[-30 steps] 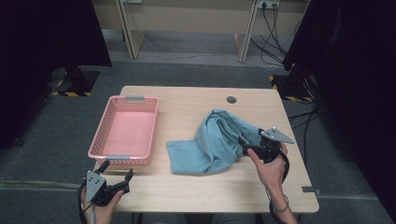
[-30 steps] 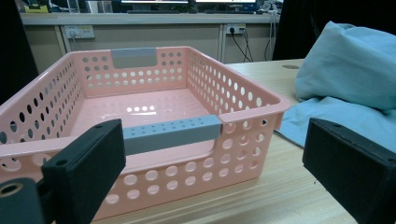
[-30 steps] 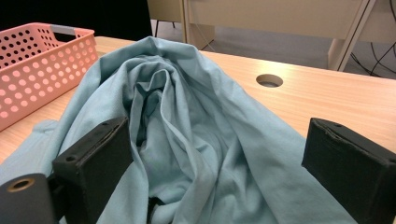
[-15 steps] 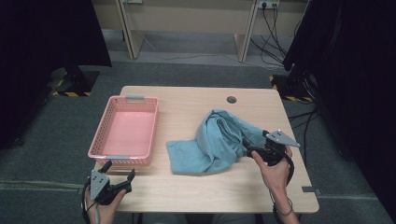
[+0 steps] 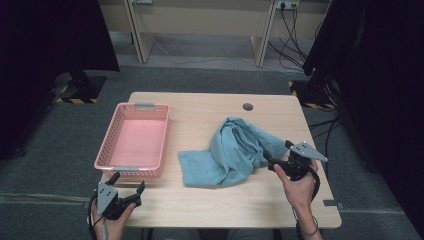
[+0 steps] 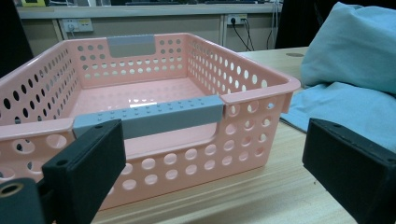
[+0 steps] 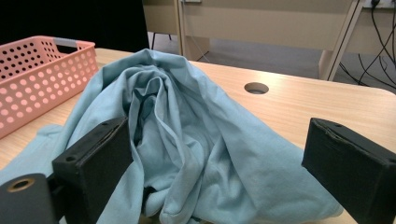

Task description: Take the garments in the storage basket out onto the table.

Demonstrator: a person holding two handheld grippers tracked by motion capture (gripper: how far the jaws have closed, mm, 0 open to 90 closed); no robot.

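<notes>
The left gripper [image 5: 127,196] sits at the near edge of the wooden surface [image 5: 210,200], close to the person. Its fingers [image 6: 86,163] are spread wide and hold nothing. Just past them is the pink basket [image 6: 154,100], which has nothing in it.

The right gripper [image 5: 274,165] is on the other side, right at the edge of the light blue cloth [image 5: 230,152]. Its fingers [image 7: 93,163] are spread wide too, and they stand on each side of the bunched-up cloth [image 7: 187,140] without squeezing it yet.

The cloth lies in a messy heap in the middle of the surface, beside the basket but not touching it. One flat corner reaches out toward the basket.

Here is what I think could go wrong. The cloth is soft and has lots of folds. If the fingers close on just a thin top fold, the rest may hang down and drag, or it may slip out. If they go too low, they may bump the wood. And if the cloth is lifted toward the basket, a loose end could catch on the basket's rim and push the light basket away.

Farther off is a round hole [image 5: 247,106] in the surface, and beyond that the grey floor [image 5: 200,75].
</notes>
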